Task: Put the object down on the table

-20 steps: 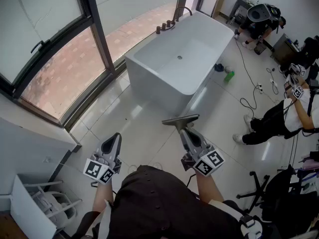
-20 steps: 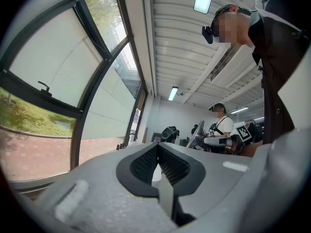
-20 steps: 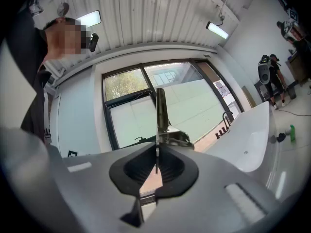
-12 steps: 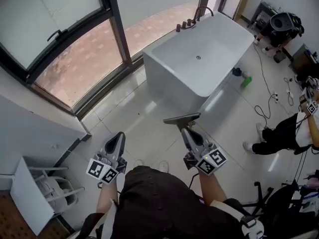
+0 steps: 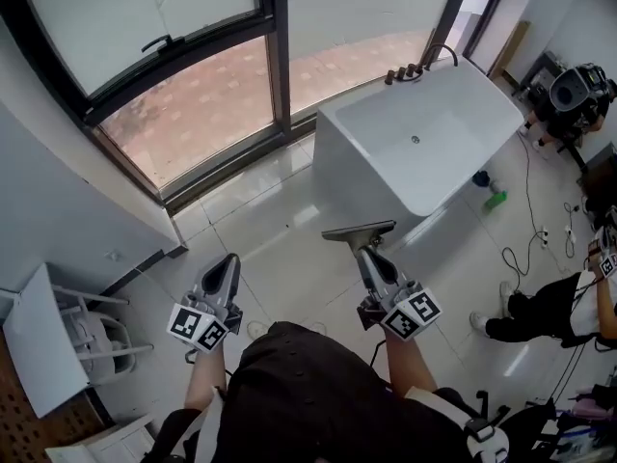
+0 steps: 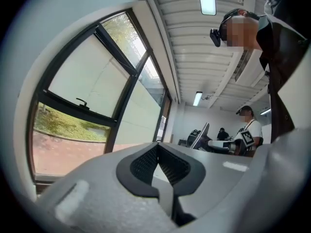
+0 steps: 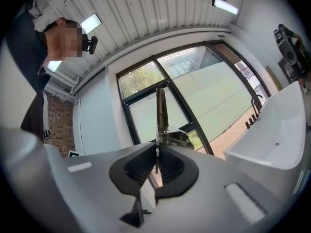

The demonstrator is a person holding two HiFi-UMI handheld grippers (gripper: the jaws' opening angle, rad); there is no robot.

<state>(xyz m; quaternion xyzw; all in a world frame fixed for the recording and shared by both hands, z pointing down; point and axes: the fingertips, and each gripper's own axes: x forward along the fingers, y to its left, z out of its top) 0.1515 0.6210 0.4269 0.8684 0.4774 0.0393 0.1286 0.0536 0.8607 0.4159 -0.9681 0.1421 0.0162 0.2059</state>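
A window squeegee [image 5: 359, 231] with a flat grey blade and a short handle sticks out ahead of my right gripper [image 5: 370, 255], which is shut on its handle. In the right gripper view the squeegee [image 7: 161, 111] stands edge-on, upright between the pads of the right gripper [image 7: 156, 152]. My left gripper [image 5: 223, 271] is held at waist height to the left, shut with nothing between its pads. In the left gripper view the left gripper [image 6: 158, 155] points toward the window. Both grippers hover over the tiled floor in front of the person's dark shirt.
A white freestanding bathtub [image 5: 359, 167] stands ahead to the right, below a large dark-framed window [image 5: 275, 41]. A white rack [image 5: 43, 340] is at lower left. A seated person [image 5: 549, 307], cables and a green bottle [image 5: 496, 200] are at the right.
The head view has swung to the left, so the bathtub sits further right and more of the window and wall shows. Both grippers keep their pose and the squeegee stays gripped.
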